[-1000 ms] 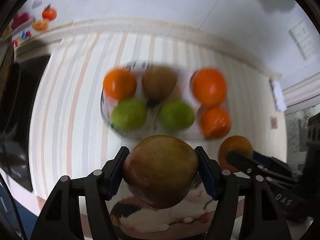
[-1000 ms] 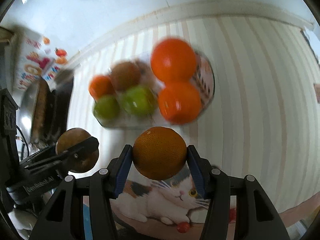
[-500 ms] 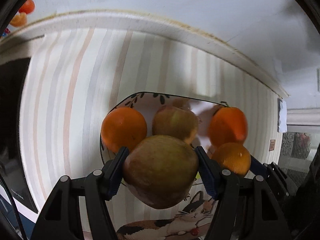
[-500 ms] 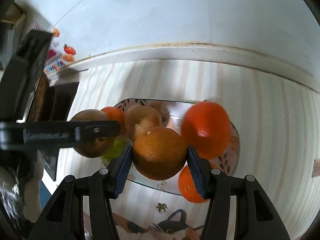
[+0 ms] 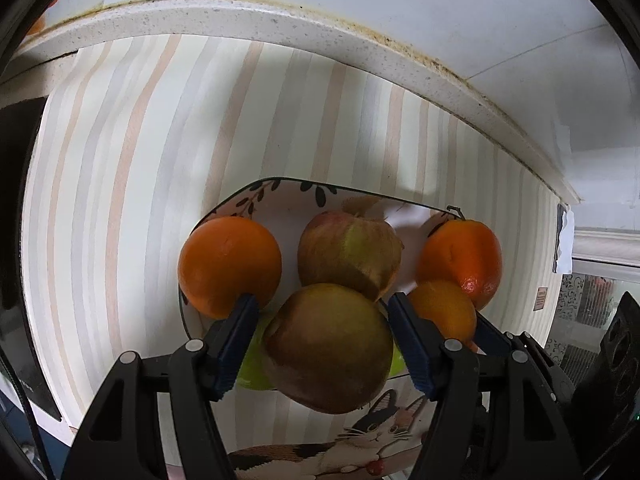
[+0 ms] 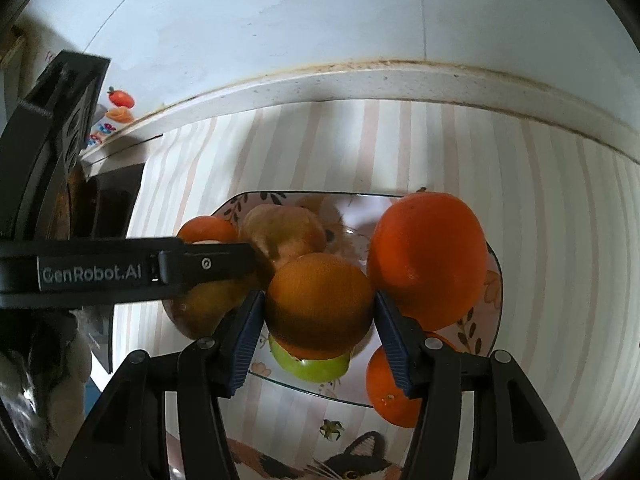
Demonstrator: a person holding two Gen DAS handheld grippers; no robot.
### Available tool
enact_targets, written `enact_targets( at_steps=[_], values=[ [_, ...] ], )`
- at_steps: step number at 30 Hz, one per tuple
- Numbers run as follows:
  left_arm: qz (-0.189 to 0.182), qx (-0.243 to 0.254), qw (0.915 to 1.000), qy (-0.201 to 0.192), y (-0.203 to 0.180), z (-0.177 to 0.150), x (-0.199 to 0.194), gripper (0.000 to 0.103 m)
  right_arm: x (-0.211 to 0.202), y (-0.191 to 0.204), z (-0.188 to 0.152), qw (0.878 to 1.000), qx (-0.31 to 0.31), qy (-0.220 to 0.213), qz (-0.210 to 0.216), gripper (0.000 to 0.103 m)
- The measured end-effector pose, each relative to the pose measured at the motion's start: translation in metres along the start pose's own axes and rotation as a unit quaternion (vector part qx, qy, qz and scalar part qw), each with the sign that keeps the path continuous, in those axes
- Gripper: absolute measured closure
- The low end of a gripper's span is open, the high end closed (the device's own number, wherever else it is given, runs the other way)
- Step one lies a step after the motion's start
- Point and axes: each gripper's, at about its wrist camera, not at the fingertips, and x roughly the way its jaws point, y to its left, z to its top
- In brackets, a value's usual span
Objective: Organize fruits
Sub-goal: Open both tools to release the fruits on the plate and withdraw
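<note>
Low in the left wrist view, the left claw [image 5: 322, 340] has a brownish-green apple [image 5: 328, 346] between its blue pads; a thin gap shows at the left pad, so I cannot tell whether the grip is firm or slackening. Behind it the patterned plate [image 5: 280, 196] on the striped tabletop [image 5: 120, 160] already carries an orange [image 5: 229, 266] at middle left, a second apple [image 5: 348, 248] at centre and another orange [image 5: 464, 256] at right, with green fruit [image 5: 252, 368] partly hidden beneath.

At lower centre of the right wrist view, the right claw [image 6: 318, 326] has its jaws opening around a dull orange [image 6: 318, 304]; the pads look to be at its flanks, directly above a green apple [image 6: 310, 364] on the plate.

Both fruits look firm, round and smooth-skinned, moderately heavy, so they will likely roll once freed, especially onto a crowded pile. Holding across the widest middle, as both claws do, seems right. Letting go low, into a hollow between neighbours, should keep them from tumbling off the shallow rim.
</note>
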Motion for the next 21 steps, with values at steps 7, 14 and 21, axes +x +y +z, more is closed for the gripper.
enact_targets(
  at_steps=[7, 14, 21],
  values=[
    [0.017, 0.003, 0.9998, -0.011, -0.004, 0.000, -0.006, 0.038, -0.007, -0.003, 0.001, 1.000, 0.022, -0.007, 0.006, 0.024],
    [0.033, 0.015, 0.9977, -0.057, -0.006, -0.006, -0.038, 0.037, -0.033, -0.007, -0.003, 0.999, 0.045, -0.023, 0.004, 0.012],
    [0.103, 0.038, 0.9870, -0.117, -0.002, -0.048, -0.052, 0.021, -0.058, -0.006, -0.024, 0.997, 0.045, -0.030, -0.055, 0.008]
  ],
)
